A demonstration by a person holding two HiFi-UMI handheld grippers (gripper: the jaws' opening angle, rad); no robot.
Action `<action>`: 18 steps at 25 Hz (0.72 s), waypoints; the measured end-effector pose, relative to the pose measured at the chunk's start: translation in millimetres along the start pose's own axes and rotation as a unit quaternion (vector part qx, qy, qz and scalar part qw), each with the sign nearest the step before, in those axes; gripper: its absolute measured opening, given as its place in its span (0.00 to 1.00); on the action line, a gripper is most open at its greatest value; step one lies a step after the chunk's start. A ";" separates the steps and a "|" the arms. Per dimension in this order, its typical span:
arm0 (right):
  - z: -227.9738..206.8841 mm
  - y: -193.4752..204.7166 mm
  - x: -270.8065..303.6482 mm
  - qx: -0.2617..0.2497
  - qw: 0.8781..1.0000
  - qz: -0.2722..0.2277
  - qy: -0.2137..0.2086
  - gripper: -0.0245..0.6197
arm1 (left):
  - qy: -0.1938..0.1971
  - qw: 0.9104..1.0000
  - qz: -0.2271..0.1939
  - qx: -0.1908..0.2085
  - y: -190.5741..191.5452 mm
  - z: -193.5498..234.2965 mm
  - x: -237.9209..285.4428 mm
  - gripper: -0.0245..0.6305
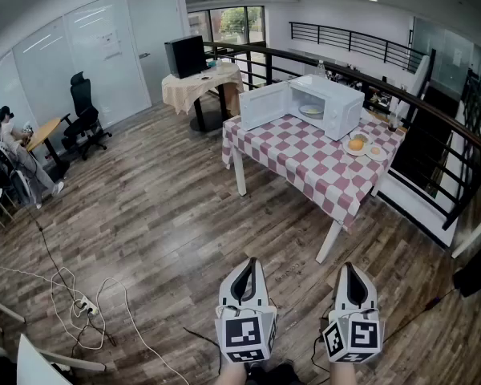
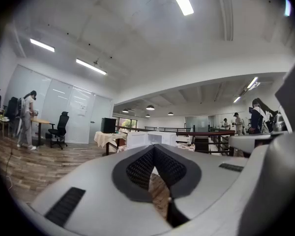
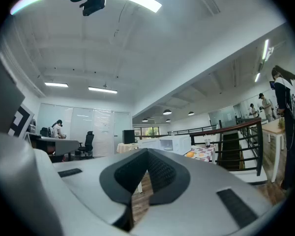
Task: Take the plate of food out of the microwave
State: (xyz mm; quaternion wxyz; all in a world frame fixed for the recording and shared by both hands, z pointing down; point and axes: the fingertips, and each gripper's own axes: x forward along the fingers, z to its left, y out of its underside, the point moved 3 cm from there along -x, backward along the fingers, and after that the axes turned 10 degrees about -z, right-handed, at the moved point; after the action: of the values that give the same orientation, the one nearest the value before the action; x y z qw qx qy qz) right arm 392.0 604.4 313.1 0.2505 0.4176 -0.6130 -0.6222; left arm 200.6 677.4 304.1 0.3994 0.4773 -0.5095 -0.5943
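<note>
A white microwave (image 1: 327, 105) stands at the far end of a table (image 1: 305, 160) with a red-and-white checked cloth. Its door (image 1: 264, 105) hangs open to the left, and a plate of food (image 1: 311, 111) lies inside. My left gripper (image 1: 251, 261) and right gripper (image 1: 349, 266) are held low over the wooden floor, well short of the table, both shut and empty. The left gripper view shows shut jaws with the microwave (image 2: 150, 138) small and far ahead. In the right gripper view the microwave (image 3: 173, 144) is also distant.
Two small plates with orange food (image 1: 357, 144) sit on the table right of the microwave. A black railing (image 1: 433, 107) runs behind it. A round covered table (image 1: 200, 85), an office chair (image 1: 84, 119), a seated person (image 1: 14, 147) and floor cables (image 1: 80, 303) lie to the left.
</note>
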 end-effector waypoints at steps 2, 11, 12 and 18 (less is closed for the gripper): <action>0.4 2.0 2.7 0.000 1.000 0.001 -0.002 0.02 | 0.000 1.000 0.002 -0.001 2.2 0.4 1.8 0.06; -2.8 10.8 23.4 -0.003 1.000 0.011 -0.018 0.02 | -0.012 1.000 0.006 0.007 8.1 2.1 18.1 0.06; -3.1 11.5 26.2 -0.005 1.000 0.012 -0.021 0.02 | -0.014 1.000 0.008 0.007 9.2 2.0 20.3 0.06; -18.8 18.6 38.4 0.004 1.000 0.007 -0.023 0.02 | -0.026 1.000 0.007 0.012 15.4 -2.1 33.1 0.06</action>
State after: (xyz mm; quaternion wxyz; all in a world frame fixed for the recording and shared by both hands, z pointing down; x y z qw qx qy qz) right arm 383.6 560.1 324.9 0.2393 0.3997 -0.6239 -0.6275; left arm 195.0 642.6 314.0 0.3843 0.4629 -0.5299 -0.5977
